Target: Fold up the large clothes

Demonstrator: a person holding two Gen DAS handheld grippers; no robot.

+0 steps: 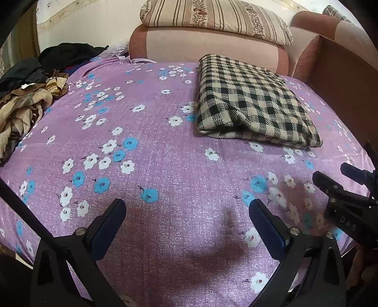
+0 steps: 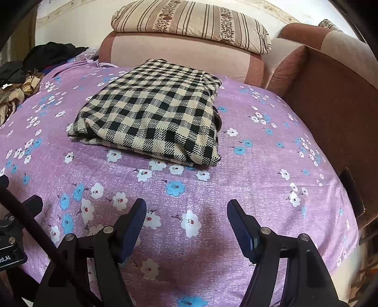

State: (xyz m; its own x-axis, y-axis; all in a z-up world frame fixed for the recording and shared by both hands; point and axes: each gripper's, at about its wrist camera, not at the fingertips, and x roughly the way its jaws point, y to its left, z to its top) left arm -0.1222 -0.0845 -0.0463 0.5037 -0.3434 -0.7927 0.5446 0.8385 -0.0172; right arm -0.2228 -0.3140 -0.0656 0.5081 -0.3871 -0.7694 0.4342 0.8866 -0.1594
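A black-and-cream checked garment (image 1: pixel 250 101) lies folded into a thick rectangle on the purple flowered bedsheet (image 1: pixel 165 165), toward the back right; it also shows in the right wrist view (image 2: pixel 156 113). My left gripper (image 1: pixel 187 204) is open and empty, held over the bare sheet well in front of the garment. My right gripper (image 2: pixel 186 205) is open and empty, over the sheet just in front of the garment's near edge. The right gripper also shows at the right edge of the left wrist view (image 1: pixel 330 176).
A heap of unfolded clothes, brown patterned (image 1: pixel 26 108) and black (image 1: pixel 68 54), lies at the sheet's left edge. A pink sofa back (image 1: pixel 208 47) with a striped pillow (image 1: pixel 212 19) stands behind. A brown armrest (image 2: pixel 330 99) bounds the right side.
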